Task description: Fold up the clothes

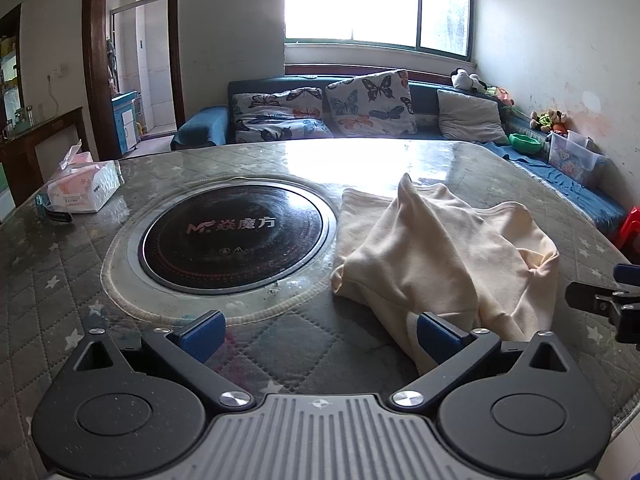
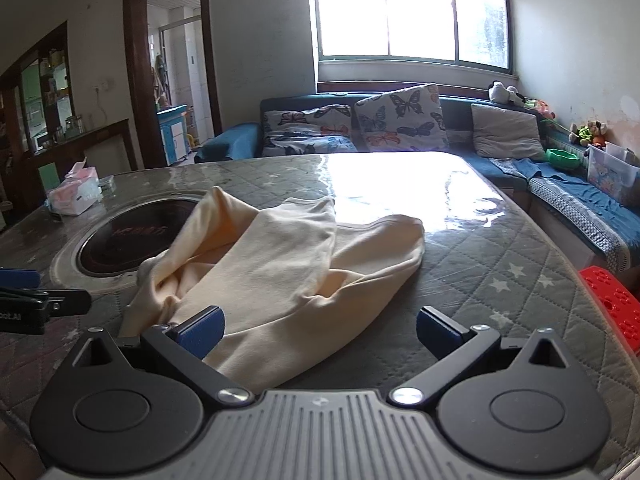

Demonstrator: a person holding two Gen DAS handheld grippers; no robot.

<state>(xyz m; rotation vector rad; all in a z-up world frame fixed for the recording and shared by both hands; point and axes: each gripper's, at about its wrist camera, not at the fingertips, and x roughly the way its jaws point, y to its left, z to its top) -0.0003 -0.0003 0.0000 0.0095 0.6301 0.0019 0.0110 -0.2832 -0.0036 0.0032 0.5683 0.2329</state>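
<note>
A cream-coloured garment [image 1: 444,256] lies crumpled in a loose heap on the quilted grey table cover [image 1: 60,272]. It also shows in the right wrist view [image 2: 280,276]. My left gripper [image 1: 320,334] is open and empty, low over the table just left of the garment's near edge; its right fingertip [image 1: 434,332] sits at the cloth's corner. My right gripper [image 2: 320,332] is open and empty at the garment's near right edge, with its left fingertip [image 2: 204,328] over the cloth. Each gripper shows at the edge of the other's view.
A round black induction hob [image 1: 234,236] is set into the table left of the garment. A tissue pack [image 1: 82,188] lies at the table's far left. A blue sofa with butterfly cushions [image 1: 368,102] stands beyond the table. A red stool [image 2: 616,300] is at the right.
</note>
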